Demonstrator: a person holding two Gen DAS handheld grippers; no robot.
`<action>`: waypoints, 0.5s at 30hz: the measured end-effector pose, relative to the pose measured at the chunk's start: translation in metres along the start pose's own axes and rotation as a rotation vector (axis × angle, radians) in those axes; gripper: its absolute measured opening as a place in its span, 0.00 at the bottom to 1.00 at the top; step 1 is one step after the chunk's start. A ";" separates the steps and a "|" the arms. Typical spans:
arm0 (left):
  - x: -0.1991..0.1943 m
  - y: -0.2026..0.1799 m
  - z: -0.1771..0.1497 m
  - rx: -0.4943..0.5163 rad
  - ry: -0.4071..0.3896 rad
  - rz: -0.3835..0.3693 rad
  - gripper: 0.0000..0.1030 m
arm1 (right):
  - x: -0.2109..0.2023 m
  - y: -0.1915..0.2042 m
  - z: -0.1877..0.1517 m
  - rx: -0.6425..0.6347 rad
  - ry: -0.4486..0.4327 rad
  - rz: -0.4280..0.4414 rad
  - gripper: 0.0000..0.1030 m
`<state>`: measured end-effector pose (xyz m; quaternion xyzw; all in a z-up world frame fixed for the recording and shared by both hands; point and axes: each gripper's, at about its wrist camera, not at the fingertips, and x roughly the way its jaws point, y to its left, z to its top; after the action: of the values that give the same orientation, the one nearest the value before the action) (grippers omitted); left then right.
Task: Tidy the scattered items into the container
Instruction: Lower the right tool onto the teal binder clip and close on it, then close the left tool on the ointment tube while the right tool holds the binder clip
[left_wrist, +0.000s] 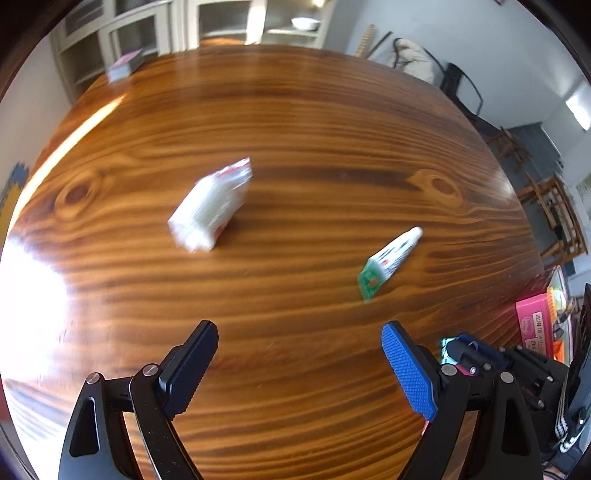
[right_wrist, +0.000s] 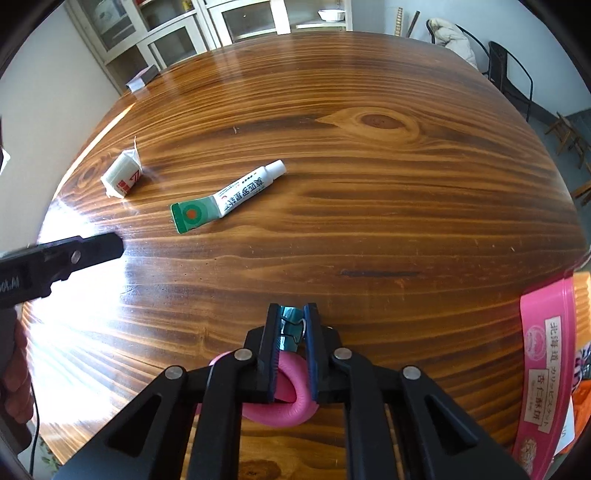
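The right gripper (right_wrist: 292, 334) has its jaws closed on a teal binder clip (right_wrist: 290, 325), pinched between the pads just above a pink ring (right_wrist: 291, 402) near the surface's (right_wrist: 369, 221) near edge. It points steeply down. The left gripper (left_wrist: 299, 365) hangs with jaws spread wide and nothing between them, also angled down. The clip is metallic teal with wire handles. A green-and-white tube (right_wrist: 225, 195) and a small white packet (right_wrist: 122, 177) lie mid-surface; the pink container (right_wrist: 546, 369) sits at the right edge.
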<state>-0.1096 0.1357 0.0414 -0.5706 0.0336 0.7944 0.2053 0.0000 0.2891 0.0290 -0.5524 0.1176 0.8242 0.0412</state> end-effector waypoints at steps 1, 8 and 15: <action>0.002 -0.008 0.005 0.026 -0.006 -0.007 0.89 | 0.000 -0.001 0.000 0.006 -0.001 0.003 0.12; 0.028 -0.061 0.027 0.206 -0.012 -0.018 0.89 | -0.002 -0.007 -0.003 0.043 -0.008 0.009 0.11; 0.049 -0.079 0.029 0.292 0.019 0.000 0.65 | -0.004 -0.020 -0.003 0.082 -0.013 0.048 0.15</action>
<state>-0.1201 0.2298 0.0211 -0.5421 0.1510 0.7757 0.2857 0.0080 0.3085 0.0289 -0.5419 0.1641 0.8230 0.0450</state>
